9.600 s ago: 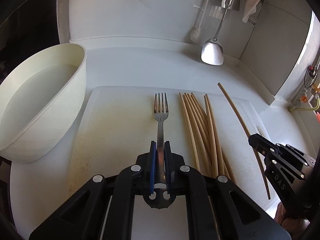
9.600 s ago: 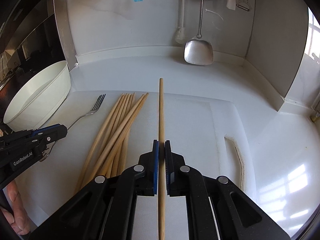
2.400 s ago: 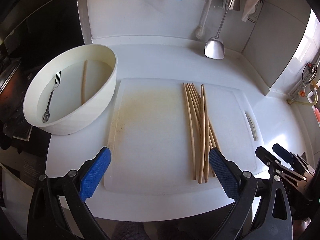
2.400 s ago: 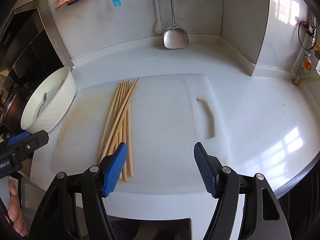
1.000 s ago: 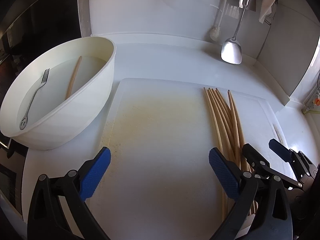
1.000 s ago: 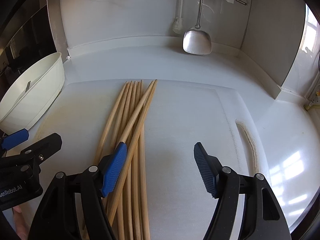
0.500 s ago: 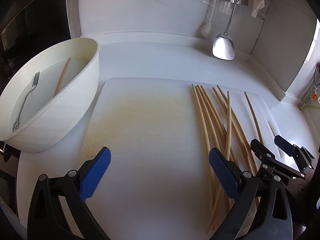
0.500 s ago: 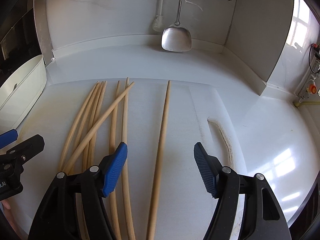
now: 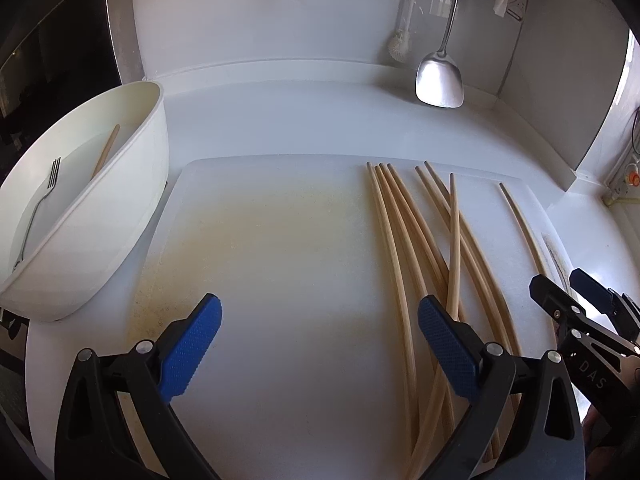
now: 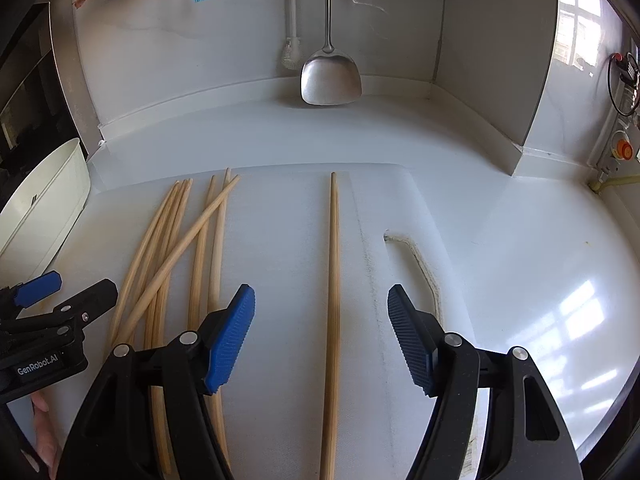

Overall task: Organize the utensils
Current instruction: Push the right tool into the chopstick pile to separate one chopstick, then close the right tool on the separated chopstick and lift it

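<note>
I have both grippers spread wide and holding nothing. My right gripper (image 10: 320,334) hangs low over the near right part of the cutting board (image 10: 280,240), its blue pads (image 10: 230,340) on either side of a single chopstick (image 10: 333,280) — not touching it. That stick lies alone, running from the board's near edge straight toward its far edge, well apart from the others. To its left sits the loose bunch of chopsticks (image 10: 188,248), fanned out, with one stick lying slantwise across the rest.

My left gripper (image 9: 316,344) hovers over the near middle of the board, above a bare, yellow-stained patch (image 9: 260,240); its right pad (image 9: 446,350) sits in front of the near ends of the bunch (image 9: 404,240). The lone stick (image 9: 520,220) shows beyond it, near the board's right edge.

The white bowl (image 9: 120,216) stands on the counter (image 9: 280,120) just beside the board's left edge, tilted in this view. Inside it I can see a fork (image 9: 38,204) and one more chopstick (image 9: 106,150) leaning against the far wall of the bowl. At the counter's far edge a metal spatula (image 10: 331,76) hangs against the back wall — a white brush (image 10: 292,54) beside it.
</note>
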